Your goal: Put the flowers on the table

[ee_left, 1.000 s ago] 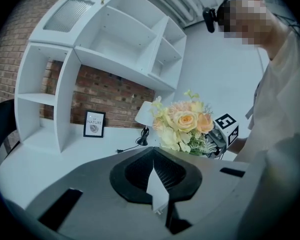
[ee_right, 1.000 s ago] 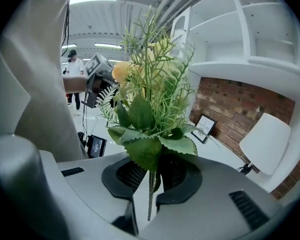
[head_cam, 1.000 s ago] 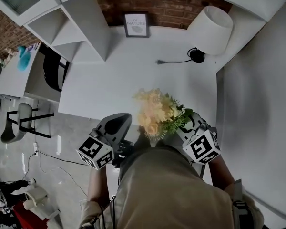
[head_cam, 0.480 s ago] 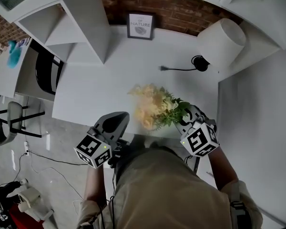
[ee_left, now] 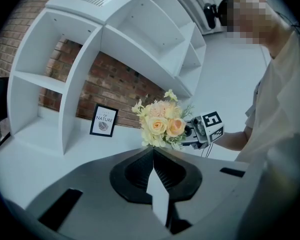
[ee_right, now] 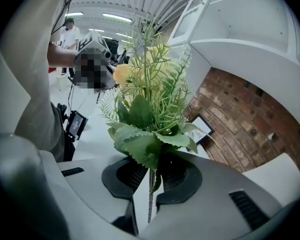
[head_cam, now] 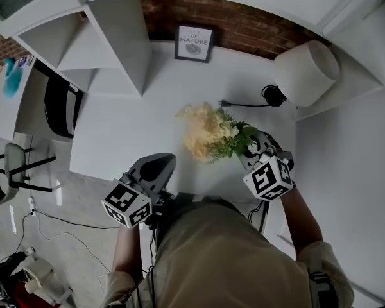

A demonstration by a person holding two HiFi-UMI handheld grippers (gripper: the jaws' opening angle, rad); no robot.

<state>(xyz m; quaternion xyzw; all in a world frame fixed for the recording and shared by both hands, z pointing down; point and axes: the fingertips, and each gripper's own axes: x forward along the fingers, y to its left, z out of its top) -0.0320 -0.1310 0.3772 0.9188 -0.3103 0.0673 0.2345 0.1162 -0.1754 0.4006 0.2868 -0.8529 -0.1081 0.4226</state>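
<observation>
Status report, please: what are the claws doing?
Right gripper shut on green stem of cream-and-peach artificial bouquet, over white table. Left gripper shut, empty. Black cord farther back.

Beige shirt (head_cam: 224,255), short sleeves. Left tool (head_cam: 155,167), right tool (head_cam: 255,146): grey bodies, black ribbed pads (ee_left: 132,174), white cube (head_cam: 127,204) with black square markers each.

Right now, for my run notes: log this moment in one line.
right gripper: shut on flowers | flowers: above table, not set down | left gripper: shut, empty
</observation>
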